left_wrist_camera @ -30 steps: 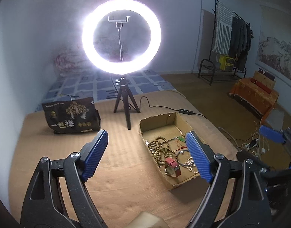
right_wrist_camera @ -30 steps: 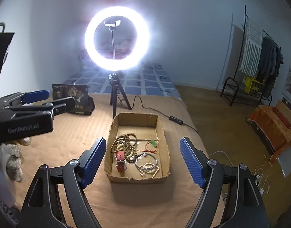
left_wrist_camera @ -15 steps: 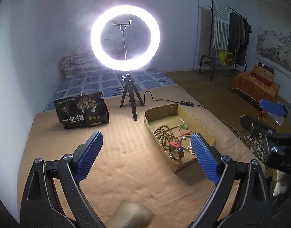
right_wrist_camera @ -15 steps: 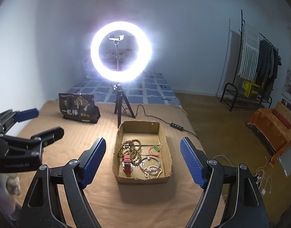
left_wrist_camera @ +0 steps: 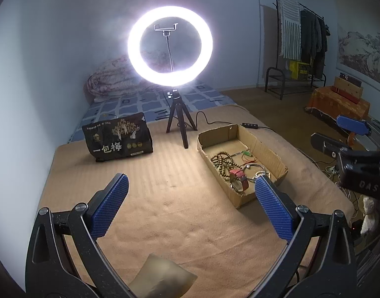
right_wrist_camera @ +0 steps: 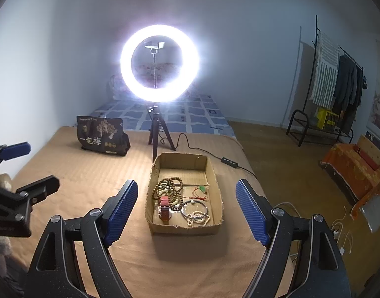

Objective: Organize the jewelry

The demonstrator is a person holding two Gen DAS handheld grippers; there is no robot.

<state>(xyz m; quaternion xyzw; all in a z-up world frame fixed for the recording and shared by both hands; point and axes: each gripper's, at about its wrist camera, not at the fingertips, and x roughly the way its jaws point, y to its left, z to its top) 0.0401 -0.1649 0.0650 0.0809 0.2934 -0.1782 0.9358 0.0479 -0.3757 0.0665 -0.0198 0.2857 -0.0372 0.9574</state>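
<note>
A shallow cardboard box (right_wrist_camera: 185, 193) sits on the tan bedcover (right_wrist_camera: 95, 173), just near of the tripod (right_wrist_camera: 158, 134) that carries a lit ring light (right_wrist_camera: 160, 63). The jewelry lies inside the box: a tangle of wooden beads (right_wrist_camera: 168, 190) at its left middle, a watch (right_wrist_camera: 165, 209) with a red strap at the near left, touching the beads, a thin bangle (right_wrist_camera: 194, 207) and a pale bead string (right_wrist_camera: 198, 218) at the near right, and a red cord with a green pendant (right_wrist_camera: 202, 190) farther back on the right.

The right gripper (right_wrist_camera: 187, 213) hangs above the bedcover with its blue pads spread wide, empty, the box showing between them. The left gripper (left_wrist_camera: 190, 208) is likewise spread and holds nothing; it hovers over bare bedcover left of the box (its right pad overlaps the box's near corner in the left wrist view, though contact cannot be judged).

A black snack bag (right_wrist_camera: 101, 136) stands left of the tripod, well apart from the box. A cable (right_wrist_camera: 204, 152) with an inline switch runs from the tripod past the box's far right corner. A clothes rack (right_wrist_camera: 336, 87) stands against the far right wall.
</note>
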